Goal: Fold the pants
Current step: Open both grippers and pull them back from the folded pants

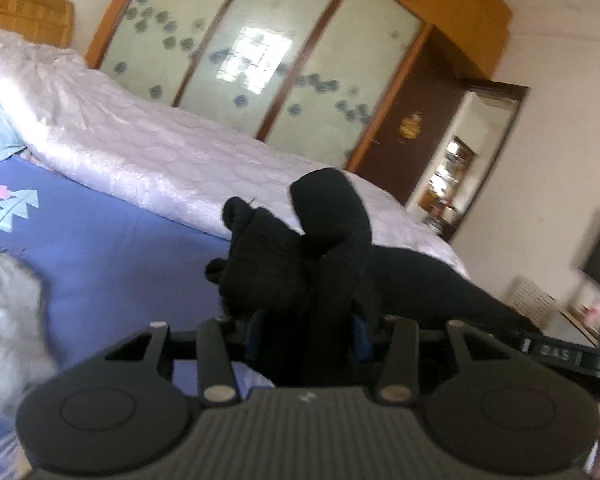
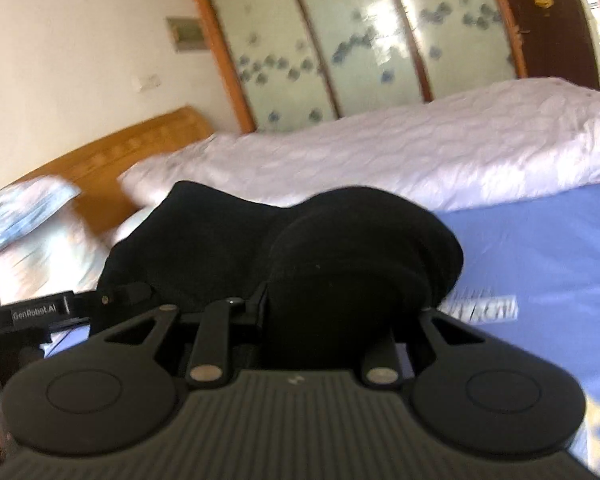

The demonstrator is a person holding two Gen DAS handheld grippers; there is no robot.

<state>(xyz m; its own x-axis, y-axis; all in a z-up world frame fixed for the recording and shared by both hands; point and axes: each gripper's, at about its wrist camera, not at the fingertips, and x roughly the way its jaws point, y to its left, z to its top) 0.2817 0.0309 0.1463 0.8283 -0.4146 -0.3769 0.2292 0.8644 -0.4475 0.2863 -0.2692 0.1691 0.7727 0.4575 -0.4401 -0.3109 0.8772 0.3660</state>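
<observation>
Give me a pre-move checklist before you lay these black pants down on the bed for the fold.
1. Left gripper clamped on black pants: ok.
2. Right gripper clamped on pants: ok.
3. Pants spread flat: not ok, bunched at both grippers.
4. Blue sheet free ahead for laying down: ok.
5. White quilt apart from the pants: cannot tell.
6. Leg ends aligned: cannot tell, hidden.
</observation>
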